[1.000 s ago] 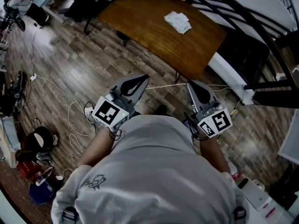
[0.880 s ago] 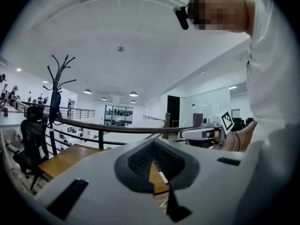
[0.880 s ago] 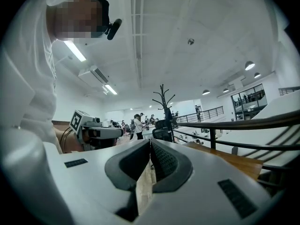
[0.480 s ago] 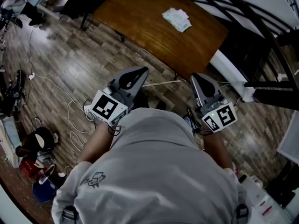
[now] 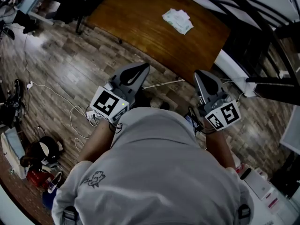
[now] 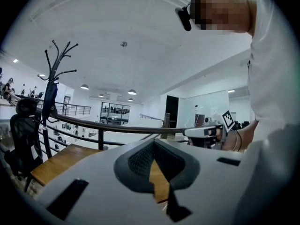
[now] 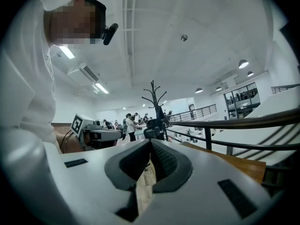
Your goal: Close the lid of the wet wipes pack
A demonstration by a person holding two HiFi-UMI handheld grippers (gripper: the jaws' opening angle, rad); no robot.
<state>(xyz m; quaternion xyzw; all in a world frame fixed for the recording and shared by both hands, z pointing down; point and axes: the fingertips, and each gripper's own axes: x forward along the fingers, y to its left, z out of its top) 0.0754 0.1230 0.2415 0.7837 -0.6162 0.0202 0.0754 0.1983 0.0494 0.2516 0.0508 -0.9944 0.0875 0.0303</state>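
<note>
The wet wipes pack [image 5: 177, 21] is a white packet lying on the brown wooden table [image 5: 136, 22], toward its far right side; whether its lid is open I cannot tell from here. Both grippers are held level in front of the person's chest, over the floor and short of the table's near edge. My left gripper [image 5: 140, 68] points at the table with its jaws shut and empty [image 6: 153, 142]. My right gripper [image 5: 201, 74] is also shut with nothing in it [image 7: 151, 142]. Each gripper shows in the other's view.
A dark metal railing [image 5: 243, 18] runs behind the table. White cables [image 5: 70, 109] trail over the wood floor, with bags and clutter [image 5: 40, 156] at the left. A coat rack [image 6: 50, 93] and an office chair [image 6: 23, 125] stand near the table. White boxes [image 5: 262, 186] lie at lower right.
The person has stepped toward the table, carrying both grippers forward together; their tips are nearer the table's near edge. Both stay shut.
</note>
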